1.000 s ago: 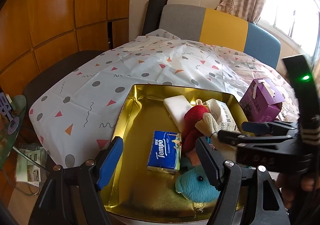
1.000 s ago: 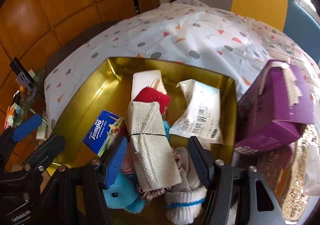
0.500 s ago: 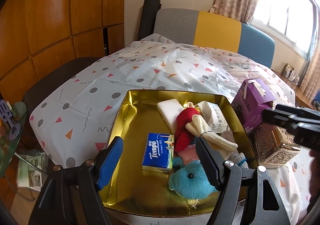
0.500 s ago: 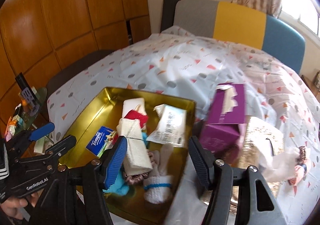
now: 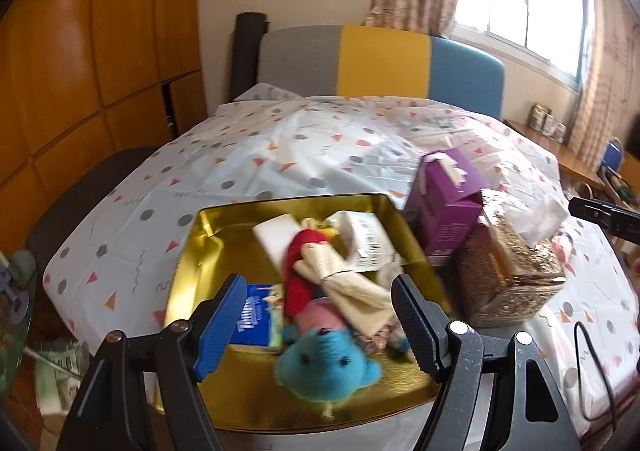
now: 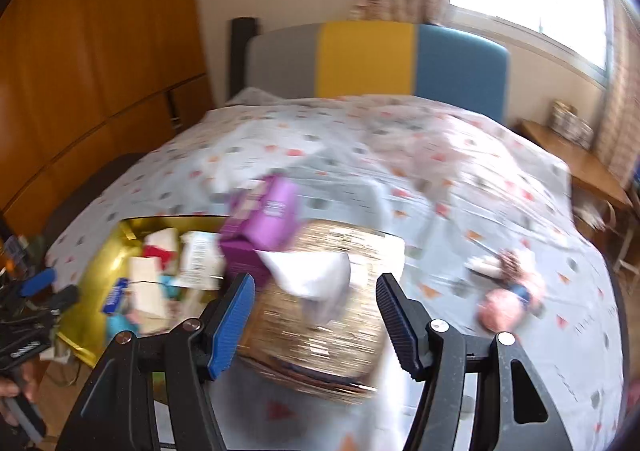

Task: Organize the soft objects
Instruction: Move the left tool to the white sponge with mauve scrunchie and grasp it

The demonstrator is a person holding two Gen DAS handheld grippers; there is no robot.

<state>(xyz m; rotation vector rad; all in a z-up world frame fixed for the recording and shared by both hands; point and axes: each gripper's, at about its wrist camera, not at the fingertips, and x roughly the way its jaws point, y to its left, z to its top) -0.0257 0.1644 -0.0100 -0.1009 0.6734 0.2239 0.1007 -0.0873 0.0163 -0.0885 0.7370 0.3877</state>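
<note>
A: What is seen at the left of the scene?

B: A gold tray [image 5: 188, 251] is set on the near left part of the spotted tablecloth [image 5: 280, 147]. Soft things are already gathered in it: a blue tissue pack [image 5: 256, 317], a blue plush toy [image 5: 324, 367], a red soft item [image 5: 300, 271] with a rolled beige cloth [image 5: 344, 283] laid across it, a white block [image 5: 276, 235] and a white packet [image 5: 364, 239] at the far side. The left gripper [image 5: 318, 321] is held above the near edge of the tray; its jaws stand fairly wide and nothing is gripped.

A: And further right?

B: A purple box [image 5: 444, 203] is just beside the tray's right wall, with a glittery gold tissue box [image 6: 320, 303] touching it on the near right. The right gripper [image 6: 316, 319] is poised above that gold box, jaws apart, nothing clasped. Well to the right, a small cluster of pink soft items [image 6: 508, 295] is left loose on the cloth; blur hides what exactly they are.

A: Which step is judged to be in hand?

B: A reach between placements, it seems: most soft things are stowed, and the pink cluster is not yet collected.

A: What is called for next?

B: The right gripper would need to be carried past the gold box to the far right, lowered over the cluster, and closed gently, since such items are easily squashed or only partly caught.
</note>
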